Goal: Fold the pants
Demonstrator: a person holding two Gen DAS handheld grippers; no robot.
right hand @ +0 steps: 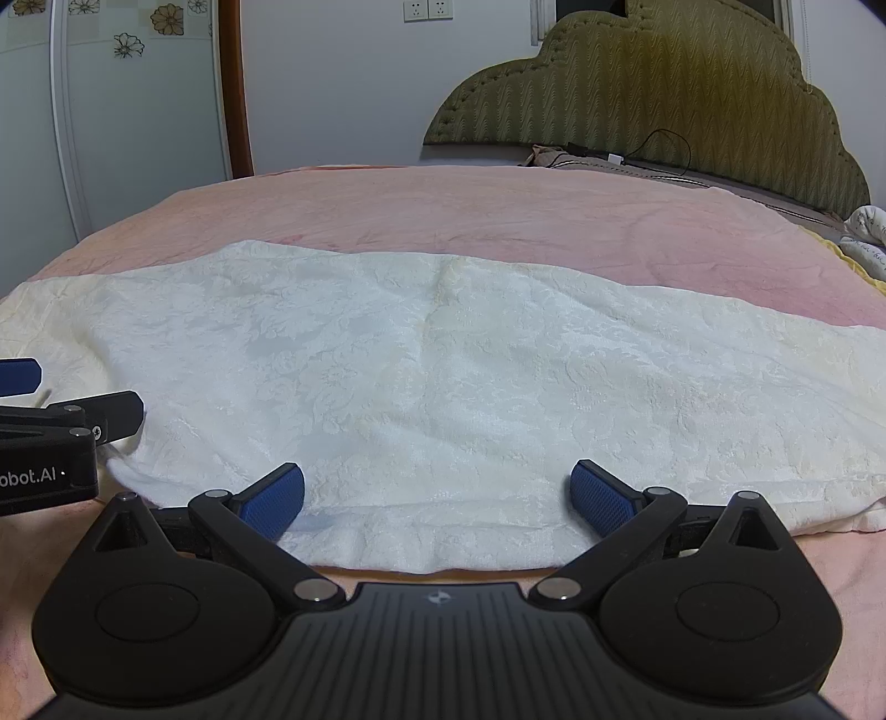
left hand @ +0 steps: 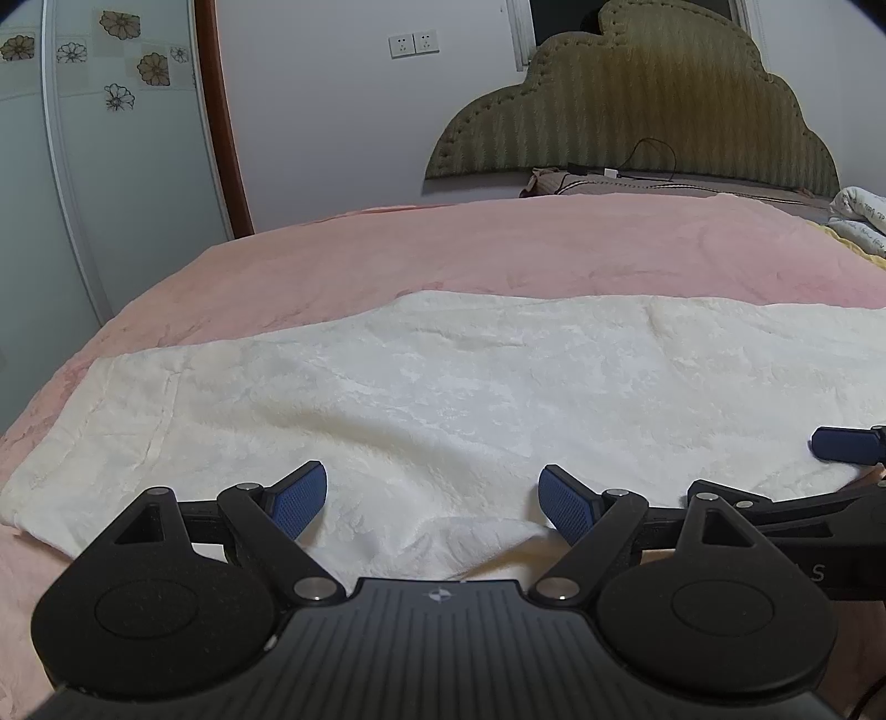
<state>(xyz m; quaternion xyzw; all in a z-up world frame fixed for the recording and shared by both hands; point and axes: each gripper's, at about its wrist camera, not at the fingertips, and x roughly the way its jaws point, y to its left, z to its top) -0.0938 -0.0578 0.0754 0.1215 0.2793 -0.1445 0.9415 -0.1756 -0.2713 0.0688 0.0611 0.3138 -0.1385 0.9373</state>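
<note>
Both my left tongs (left hand: 432,501) and right tongs (right hand: 437,501) gape wide, empty. The pants (right hand: 443,376) look soft, limp; I'd pinch the hem at 6 o'clock.

You are working in a home bedroom. In front of you is a bed spread with a pink blanket (left hand: 498,249), and at its far end an upholstered olive-green headboard (left hand: 637,105) with a scalloped outline stands against the white wall. A pillow (left hand: 554,180) lies at the foot of the headboard, with a black charging cable (left hand: 653,160) trailing across it. Two wall sockets (left hand: 413,43) sit on the wall to the left of the headboard. Further left you see a wardrobe door (left hand: 83,111) decorated with flower motifs, edged by a brown wooden frame (left hand: 221,111). At the right edge, crumpled printed bedding (left hand: 864,216) is bunched on the mattress.
</note>
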